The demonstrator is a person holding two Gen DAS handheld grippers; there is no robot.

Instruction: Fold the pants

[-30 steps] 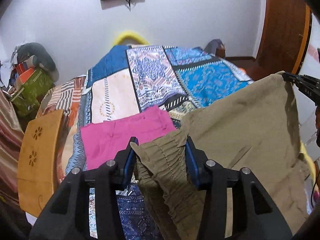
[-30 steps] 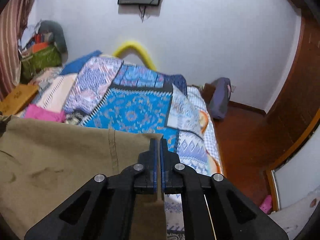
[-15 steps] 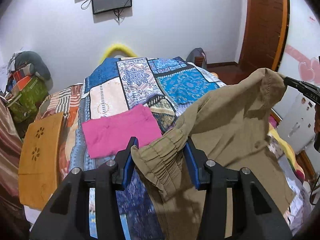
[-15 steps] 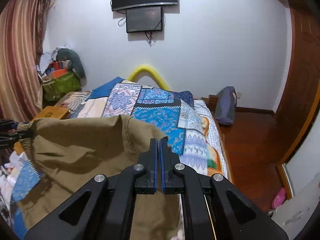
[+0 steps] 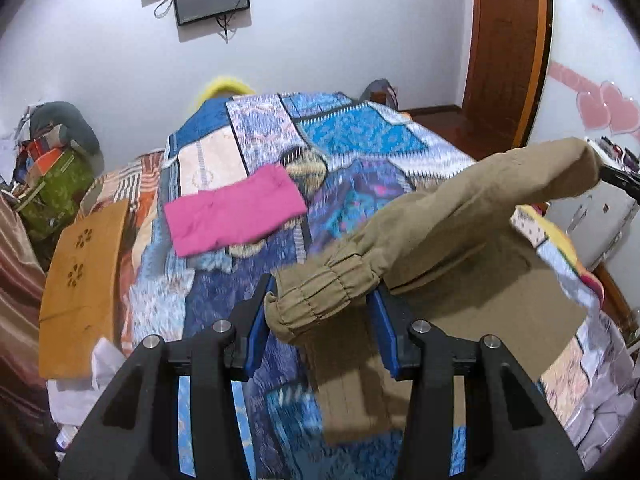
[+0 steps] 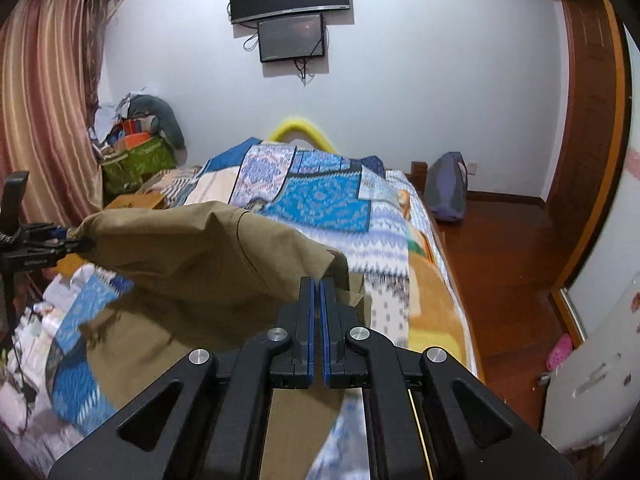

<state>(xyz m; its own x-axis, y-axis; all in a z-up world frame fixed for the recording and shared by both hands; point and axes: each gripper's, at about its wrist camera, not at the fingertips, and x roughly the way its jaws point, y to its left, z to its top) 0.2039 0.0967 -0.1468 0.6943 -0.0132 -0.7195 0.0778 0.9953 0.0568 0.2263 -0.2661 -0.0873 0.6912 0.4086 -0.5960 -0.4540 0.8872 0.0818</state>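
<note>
Olive-khaki pants [image 5: 452, 232] hang in the air over the bed, stretched between my two grippers. My left gripper [image 5: 320, 300] is shut on the gathered elastic waistband [image 5: 324, 292]. My right gripper [image 6: 319, 284] is shut on the other end of the pants [image 6: 224, 252], and its tip shows at the right edge of the left wrist view [image 5: 618, 178]. The left gripper also shows at the left edge of the right wrist view [image 6: 60, 242]. The rest of the pants droops down below both grippers onto the bed.
A patchwork quilt [image 5: 352, 140] covers the bed. A folded pink garment [image 5: 236, 210] lies on it, left of the middle. A wooden board [image 5: 80, 272] leans at the bed's left side. Bags [image 6: 136, 156] are piled by the curtain. A wooden floor [image 6: 500, 248] lies to the right.
Both grippers have lifted the pants higher and pulled back from the bed. The cloth between them has narrowed and now drapes lower, showing more of the quilt and the pink garment.
</note>
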